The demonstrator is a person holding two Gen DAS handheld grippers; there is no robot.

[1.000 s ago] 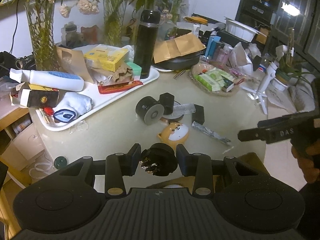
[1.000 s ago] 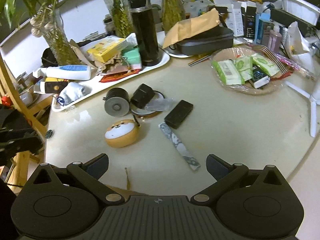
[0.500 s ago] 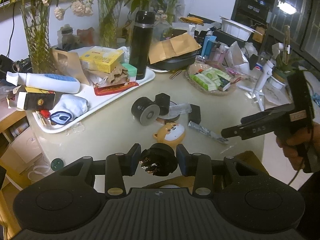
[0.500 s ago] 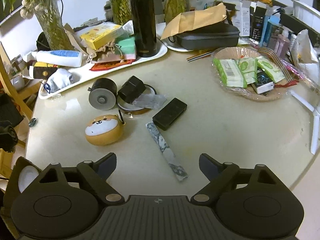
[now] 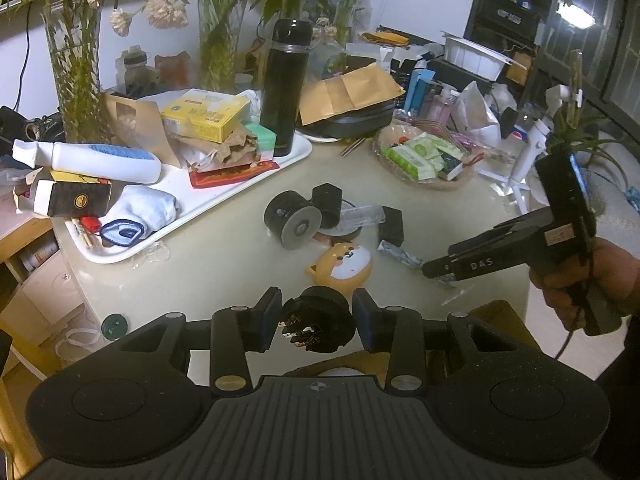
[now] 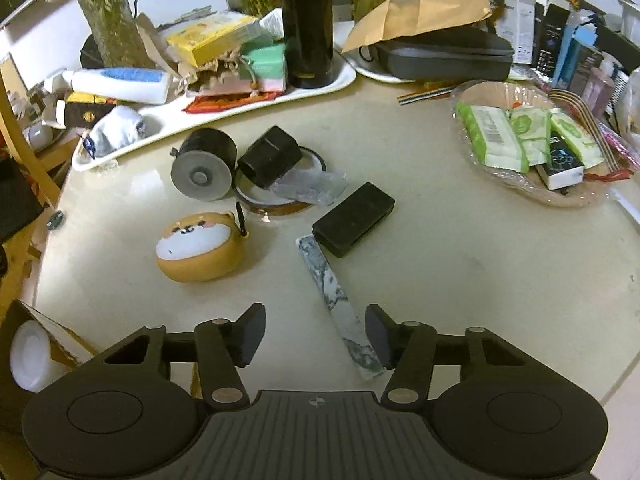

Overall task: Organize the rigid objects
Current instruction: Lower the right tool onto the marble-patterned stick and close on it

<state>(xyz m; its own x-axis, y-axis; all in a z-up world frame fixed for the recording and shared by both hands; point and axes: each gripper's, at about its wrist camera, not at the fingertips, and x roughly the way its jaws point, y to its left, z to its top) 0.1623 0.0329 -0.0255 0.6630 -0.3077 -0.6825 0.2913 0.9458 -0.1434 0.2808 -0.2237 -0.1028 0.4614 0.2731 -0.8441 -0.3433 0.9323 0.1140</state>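
Observation:
My left gripper (image 5: 316, 318) is shut on a black round plug adapter (image 5: 318, 317) and holds it over the table's near edge. My right gripper (image 6: 316, 334) is open and low over the table; it also shows in the left wrist view (image 5: 440, 270). A grey marbled bar (image 6: 340, 306) lies between its fingers, close to the right one. Beyond it lie a black flat box (image 6: 354, 219), an orange dog-face case (image 6: 200, 246), a black cylinder (image 6: 204, 164) and a black cube (image 6: 270, 156) on a tape ring.
A white tray (image 6: 344, 80) holds a black flask (image 6: 306, 20), boxes and a lotion tube at the back left. A basket (image 6: 532, 196) of packets sits at the right. Glass vases of plants stand behind. A cardboard box (image 6: 36, 344) sits below the near left edge.
My right gripper has moved forward and down over the table, so the marbled bar now lies between its fingers. My left gripper has kept hold of the plug adapter and barely moved.

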